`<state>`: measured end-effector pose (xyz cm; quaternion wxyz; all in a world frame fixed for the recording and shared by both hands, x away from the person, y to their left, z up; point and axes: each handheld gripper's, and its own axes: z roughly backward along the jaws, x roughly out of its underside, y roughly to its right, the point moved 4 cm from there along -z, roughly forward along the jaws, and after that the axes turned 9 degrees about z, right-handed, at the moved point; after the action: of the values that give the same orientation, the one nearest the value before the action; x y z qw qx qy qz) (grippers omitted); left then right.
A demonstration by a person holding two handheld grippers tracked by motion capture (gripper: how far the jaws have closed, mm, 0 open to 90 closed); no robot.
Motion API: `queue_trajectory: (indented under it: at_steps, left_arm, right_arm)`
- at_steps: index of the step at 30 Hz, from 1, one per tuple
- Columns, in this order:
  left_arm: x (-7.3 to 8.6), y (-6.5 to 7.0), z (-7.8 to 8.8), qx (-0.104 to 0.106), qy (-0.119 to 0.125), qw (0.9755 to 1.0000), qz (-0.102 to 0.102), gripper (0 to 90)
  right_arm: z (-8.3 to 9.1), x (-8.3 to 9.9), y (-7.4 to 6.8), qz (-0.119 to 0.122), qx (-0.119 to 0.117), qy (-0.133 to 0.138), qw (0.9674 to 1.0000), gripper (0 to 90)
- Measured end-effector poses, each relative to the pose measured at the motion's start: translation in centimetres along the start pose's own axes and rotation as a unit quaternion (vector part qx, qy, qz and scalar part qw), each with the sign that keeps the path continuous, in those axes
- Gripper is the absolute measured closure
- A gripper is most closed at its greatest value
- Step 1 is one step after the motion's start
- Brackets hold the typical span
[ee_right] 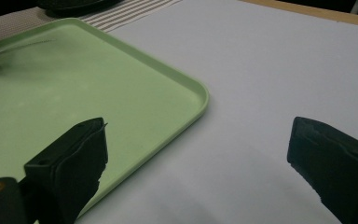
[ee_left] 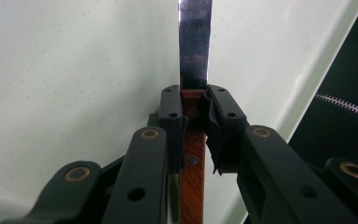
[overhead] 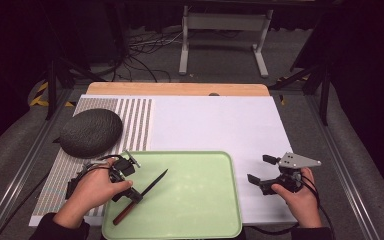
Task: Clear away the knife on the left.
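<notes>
A knife (overhead: 142, 196) with a reddish-brown wooden handle and a dark blade lies slantwise over the left part of the pale green tray (overhead: 205, 200), blade tip toward the far right. My left gripper (overhead: 131, 192) is shut on the knife where handle meets blade. In the left gripper view its pads clamp the wooden handle (ee_left: 193, 163) and the steel blade (ee_left: 195, 42) runs up over the tray floor (ee_left: 74, 70). My right gripper (overhead: 261, 169) rests on the white sheet to the right of the tray, jaws wide apart with nothing between them; its fingers (ee_right: 77, 158) frame the tray's corner (ee_right: 186, 100).
A dark grey, oval, stone-like lump (overhead: 91, 131) sits on a striped mat (overhead: 130, 120) at the far left. A white sheet (overhead: 220, 125) covers the table's middle and right. A wooden strip (overhead: 180, 89) edges the far side. A table frame (overhead: 225, 30) stands on the floor beyond.
</notes>
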<state>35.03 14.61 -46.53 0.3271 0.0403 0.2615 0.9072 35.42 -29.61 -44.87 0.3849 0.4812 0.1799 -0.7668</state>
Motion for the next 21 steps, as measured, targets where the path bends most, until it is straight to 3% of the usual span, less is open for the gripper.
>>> queue_trajectory:
  at_steps: [6,21]
  left_arm:
    - [0.07,-0.16,-0.5,-0.001,-0.017,0.9998,0.0,77.4]
    - [-0.11,-0.58,-0.8,-0.013,-0.011,0.9998,0.008,77.3]
  right_arm:
    - [-0.02,0.05,0.01,-0.002,-0.002,0.0,1.0,5.5]
    - [-0.23,0.21,-0.01,-0.002,-0.004,-0.002,1.0,5.5]
